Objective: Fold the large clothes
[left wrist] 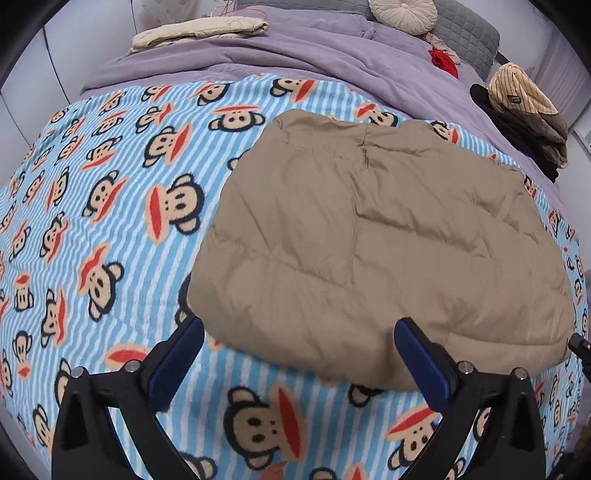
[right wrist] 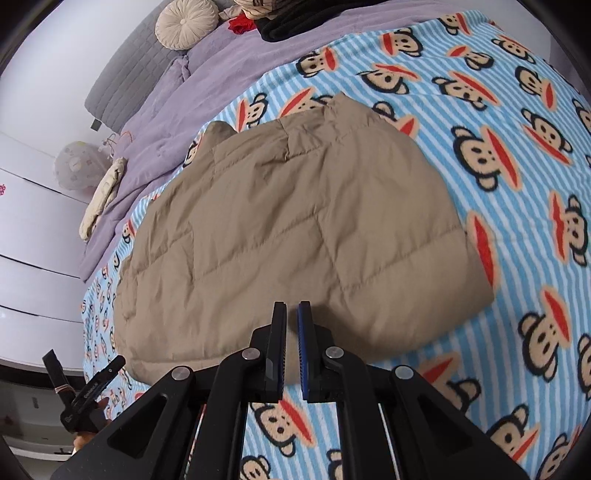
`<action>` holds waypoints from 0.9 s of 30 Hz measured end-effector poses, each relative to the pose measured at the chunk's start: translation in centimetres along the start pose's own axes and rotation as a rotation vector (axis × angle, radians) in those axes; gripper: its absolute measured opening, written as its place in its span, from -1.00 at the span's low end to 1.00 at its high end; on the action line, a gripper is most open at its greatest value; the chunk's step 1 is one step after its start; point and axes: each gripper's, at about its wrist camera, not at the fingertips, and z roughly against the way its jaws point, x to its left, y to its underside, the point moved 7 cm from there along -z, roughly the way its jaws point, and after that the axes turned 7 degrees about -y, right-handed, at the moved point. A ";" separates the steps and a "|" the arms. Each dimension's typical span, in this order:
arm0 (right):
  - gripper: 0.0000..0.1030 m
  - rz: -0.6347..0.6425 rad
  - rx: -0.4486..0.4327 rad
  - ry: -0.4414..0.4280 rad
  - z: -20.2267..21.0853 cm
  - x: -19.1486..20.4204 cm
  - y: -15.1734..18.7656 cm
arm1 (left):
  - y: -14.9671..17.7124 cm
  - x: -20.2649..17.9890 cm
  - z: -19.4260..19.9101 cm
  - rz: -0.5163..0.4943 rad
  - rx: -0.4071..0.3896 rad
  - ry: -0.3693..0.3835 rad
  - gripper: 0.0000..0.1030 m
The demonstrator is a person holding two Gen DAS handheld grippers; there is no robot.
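A tan padded jacket (left wrist: 369, 240) lies folded into a compact rectangle on the monkey-print blanket (left wrist: 110, 221); the right wrist view shows the jacket (right wrist: 295, 221) from its other side. My left gripper (left wrist: 300, 326) hangs above the jacket's near left corner, open wide, with nothing pressed between its blue pads. My right gripper (right wrist: 291, 306) hovers over the near edge of the jacket, shut with nothing in it. The left gripper (right wrist: 92, 391) also shows at the lower left of the right wrist view.
Purple bedding (left wrist: 295, 55) covers the far half of the bed. On it lie a folded cream garment (left wrist: 199, 31), a round cushion (left wrist: 402, 14), a red item (left wrist: 441, 59) and a pile of dark clothes topped by a striped piece (left wrist: 521, 110). White cabinets (right wrist: 33, 221) stand beside the bed.
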 end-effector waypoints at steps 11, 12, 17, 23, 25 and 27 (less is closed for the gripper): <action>0.50 -0.140 0.060 -0.049 -1.2 -1.6 6.4 | 4.0 0.0 -0.5 0.024 0.103 -0.008 1.00; 0.50 -0.149 0.062 -0.053 -1.5 -1.7 6.6 | 4.1 0.0 -0.6 0.026 0.108 -0.006 1.00; 0.94 -0.209 0.058 -0.107 -2.3 -2.1 6.9 | 4.3 0.2 -1.0 0.007 0.108 -0.028 1.00; 0.99 -0.274 0.049 -0.168 -3.2 -2.6 6.8 | 4.7 0.2 -1.6 0.030 0.134 0.008 1.00; 0.99 -0.309 0.081 -0.217 -3.8 -3.0 6.7 | 4.7 0.3 -1.8 0.042 0.140 0.029 1.00; 0.99 -0.338 0.099 -0.248 -4.4 -3.0 6.8 | 4.4 0.3 -1.9 0.069 0.139 0.082 1.00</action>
